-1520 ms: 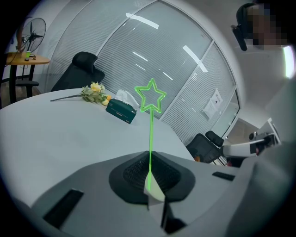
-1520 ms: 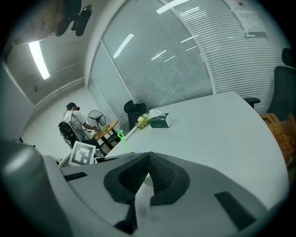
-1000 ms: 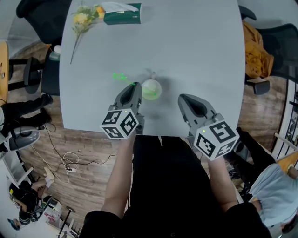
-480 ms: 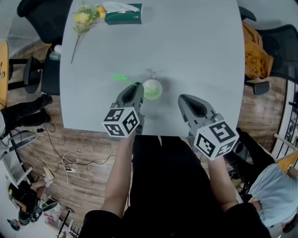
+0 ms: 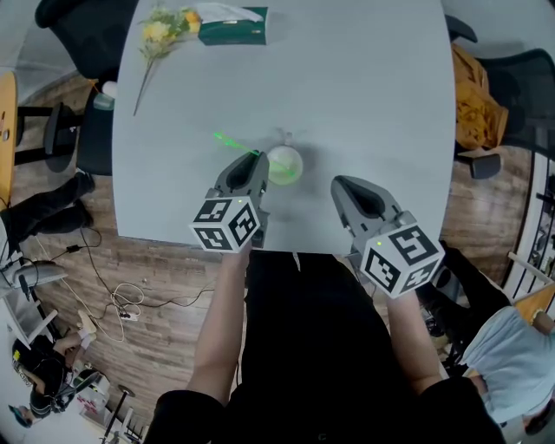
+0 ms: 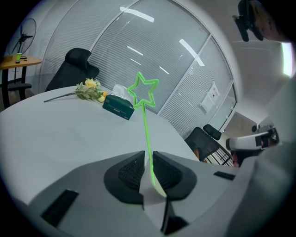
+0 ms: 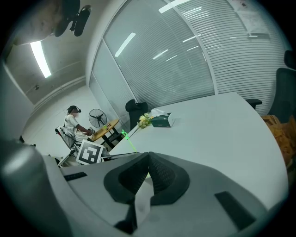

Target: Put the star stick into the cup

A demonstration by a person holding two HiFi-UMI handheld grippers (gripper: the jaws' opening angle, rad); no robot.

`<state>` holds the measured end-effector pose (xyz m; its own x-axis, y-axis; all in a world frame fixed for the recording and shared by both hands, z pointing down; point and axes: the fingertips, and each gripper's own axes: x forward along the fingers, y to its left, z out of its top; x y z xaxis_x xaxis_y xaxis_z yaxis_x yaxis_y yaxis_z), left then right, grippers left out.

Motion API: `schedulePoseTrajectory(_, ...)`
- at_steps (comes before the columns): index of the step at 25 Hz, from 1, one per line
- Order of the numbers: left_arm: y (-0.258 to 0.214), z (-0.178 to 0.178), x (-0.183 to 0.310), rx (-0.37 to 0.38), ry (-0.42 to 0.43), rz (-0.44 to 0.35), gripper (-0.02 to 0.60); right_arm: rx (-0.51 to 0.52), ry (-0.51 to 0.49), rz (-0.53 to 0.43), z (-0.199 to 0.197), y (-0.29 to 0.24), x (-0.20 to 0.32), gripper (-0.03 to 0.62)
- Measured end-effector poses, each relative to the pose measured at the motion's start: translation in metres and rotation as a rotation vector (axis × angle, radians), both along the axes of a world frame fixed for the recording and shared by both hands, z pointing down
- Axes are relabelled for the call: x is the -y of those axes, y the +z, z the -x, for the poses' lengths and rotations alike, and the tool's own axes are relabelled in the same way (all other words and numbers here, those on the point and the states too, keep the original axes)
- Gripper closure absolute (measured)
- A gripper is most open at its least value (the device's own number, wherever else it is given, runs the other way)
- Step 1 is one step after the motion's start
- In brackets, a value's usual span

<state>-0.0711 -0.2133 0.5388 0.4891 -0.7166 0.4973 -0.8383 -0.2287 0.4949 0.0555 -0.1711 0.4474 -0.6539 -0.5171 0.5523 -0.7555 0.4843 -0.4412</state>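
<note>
A thin green star stick (image 5: 229, 142) is pinched at its lower end by my left gripper (image 5: 251, 161), which is shut on it. In the left gripper view the stick (image 6: 146, 132) rises from between the jaws, with its star outline on top. The stick's star end points away to the left over the grey table (image 5: 364, 95). A small pale cup (image 5: 283, 165) stands on the table just right of the left gripper's tips. My right gripper (image 5: 349, 186) is shut with nothing in it, right of the cup and near the table's front edge. The right gripper view also catches the star stick (image 7: 127, 140), off to its left.
A yellow flower (image 5: 156, 35) and a green tissue box (image 5: 231, 26) lie at the table's far left. Dark office chairs stand around the table, one at the right with an orange cloth (image 5: 475, 95). A person (image 7: 74, 125) sits far off at another table.
The left gripper has shifted slightly with the star stick, whose star end now sits a little nearer the cup. The right gripper has stayed put.
</note>
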Motion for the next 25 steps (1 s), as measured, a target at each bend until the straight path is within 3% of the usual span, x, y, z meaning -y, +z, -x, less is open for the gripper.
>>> schedulePoseTrajectory(13,-0.001,0.005,-0.004,0.031,-0.011,0.004,0.535,0.014,-0.003,-0.024,-0.004,-0.008,0.002,0.585)
schedulePoseTrajectory(25,-0.023,0.011,-0.02,0.082,-0.074,-0.023,0.529,0.058,-0.019,-0.074,-0.014,-0.025,-0.004,0.585)
